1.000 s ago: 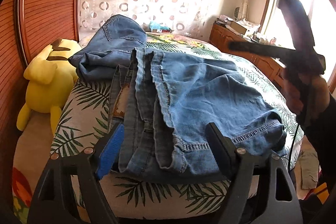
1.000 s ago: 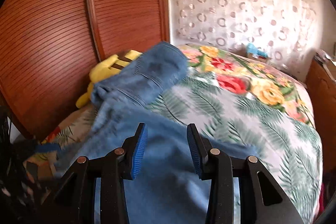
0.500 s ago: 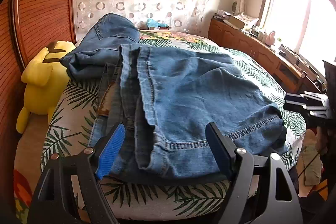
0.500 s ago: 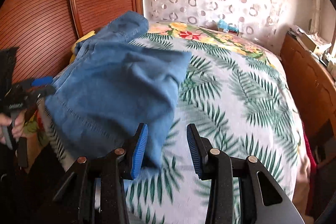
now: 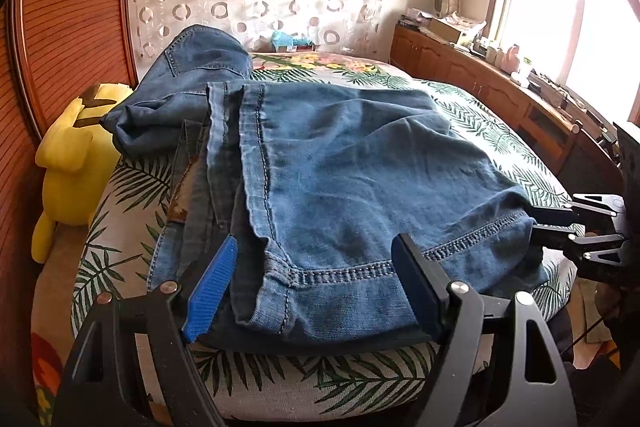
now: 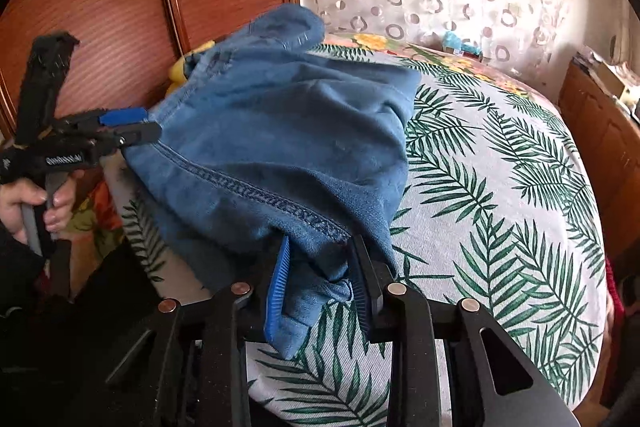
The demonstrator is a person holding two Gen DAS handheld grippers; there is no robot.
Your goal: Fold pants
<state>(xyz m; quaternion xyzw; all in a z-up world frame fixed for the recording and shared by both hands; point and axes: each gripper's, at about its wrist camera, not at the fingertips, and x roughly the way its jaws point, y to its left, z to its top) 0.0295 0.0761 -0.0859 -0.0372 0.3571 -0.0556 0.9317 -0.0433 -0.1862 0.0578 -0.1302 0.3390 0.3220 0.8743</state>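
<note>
**Left wrist view: claws work denim on leaf-print bed**

A yellow plush toy (image 5: 70,163) sits at the bed's (image 5: 500,131) left edge. The blue jeans (image 5: 352,171) lie folded across the bedspread. The left claw (image 5: 316,287) stands apart around their hem; the right claw (image 6: 320,283), just closing, is clamped on the hem corner.

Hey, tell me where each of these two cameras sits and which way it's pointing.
Left wrist: on the left gripper, looking up the bed toward the curtain; jaws wide around the jeans hem.
Right wrist: on the right gripper, aimed at the wooden panels; jaws, just closing, hold a hem corner. A hand shows.
Shared: jeans, bed, each other's gripper.
</note>
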